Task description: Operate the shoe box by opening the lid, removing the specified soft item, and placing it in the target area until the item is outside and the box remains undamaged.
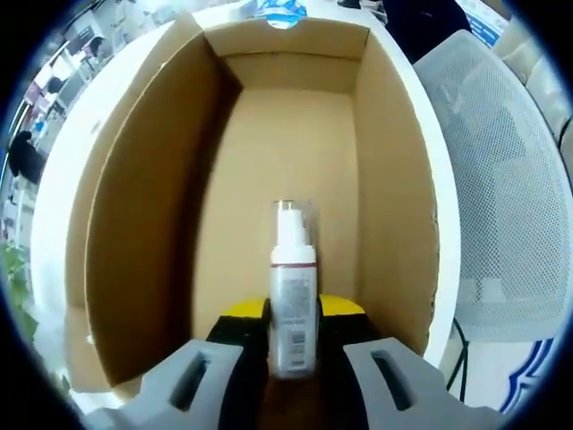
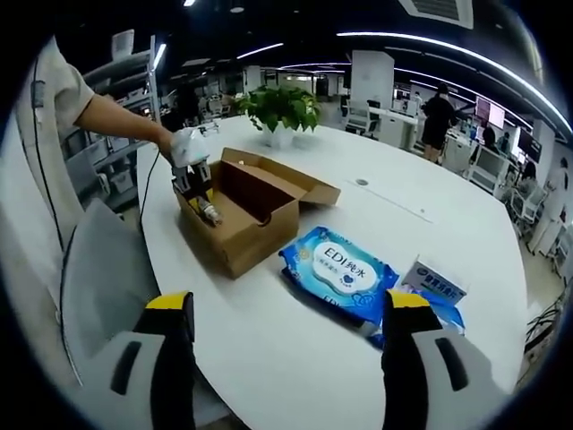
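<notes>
Left gripper (image 1: 294,345) grasps a white pump bottle (image 1: 293,300) inside the open shoe box (image 1: 143,224). Right gripper (image 2: 285,345) hangs released above the counter (image 2: 269,358), near a blue wipes pack (image 2: 338,269).

"EDI" on blue wet-wipe pack (image 2: 338,270), bottle label unreadable

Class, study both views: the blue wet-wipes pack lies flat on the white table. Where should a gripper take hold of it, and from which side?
The wet-wipes pack lies flat and wide on the table, so take it across its narrower width at one end, coming from above. The open right gripper points toward it; the near end looks the easier one to reach. Being a soft pack, it will probably sag, so a grip well in from the edge seems safer.
</notes>
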The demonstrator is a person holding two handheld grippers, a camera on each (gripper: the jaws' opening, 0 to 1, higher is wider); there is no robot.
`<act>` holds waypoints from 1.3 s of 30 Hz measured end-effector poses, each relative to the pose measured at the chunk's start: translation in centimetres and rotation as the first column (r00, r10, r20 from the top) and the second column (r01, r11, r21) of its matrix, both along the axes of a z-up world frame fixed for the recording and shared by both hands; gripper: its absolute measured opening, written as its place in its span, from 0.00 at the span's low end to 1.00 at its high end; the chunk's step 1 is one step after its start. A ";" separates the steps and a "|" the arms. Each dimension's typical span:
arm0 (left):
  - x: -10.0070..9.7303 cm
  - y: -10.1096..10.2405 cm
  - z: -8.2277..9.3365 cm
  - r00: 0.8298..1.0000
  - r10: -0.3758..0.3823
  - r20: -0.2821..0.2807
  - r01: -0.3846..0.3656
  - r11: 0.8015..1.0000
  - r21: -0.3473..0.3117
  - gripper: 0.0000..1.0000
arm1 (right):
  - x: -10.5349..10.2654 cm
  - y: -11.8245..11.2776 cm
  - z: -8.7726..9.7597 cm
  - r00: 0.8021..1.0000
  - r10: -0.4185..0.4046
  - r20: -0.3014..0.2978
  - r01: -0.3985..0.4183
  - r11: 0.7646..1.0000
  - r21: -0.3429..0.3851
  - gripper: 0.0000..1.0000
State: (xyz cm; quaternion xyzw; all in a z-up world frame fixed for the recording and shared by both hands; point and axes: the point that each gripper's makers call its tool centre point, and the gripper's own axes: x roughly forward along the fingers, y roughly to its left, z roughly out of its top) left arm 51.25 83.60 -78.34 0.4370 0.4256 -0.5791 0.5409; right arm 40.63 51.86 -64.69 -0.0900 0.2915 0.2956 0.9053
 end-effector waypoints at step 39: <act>-3.1 -6.6 8.3 0.992 -0.080 0.095 0.102 0.961 -0.258 0.17 | 0.3 7.3 1.4 0.967 0.237 0.091 -0.238 0.971 0.008 0.53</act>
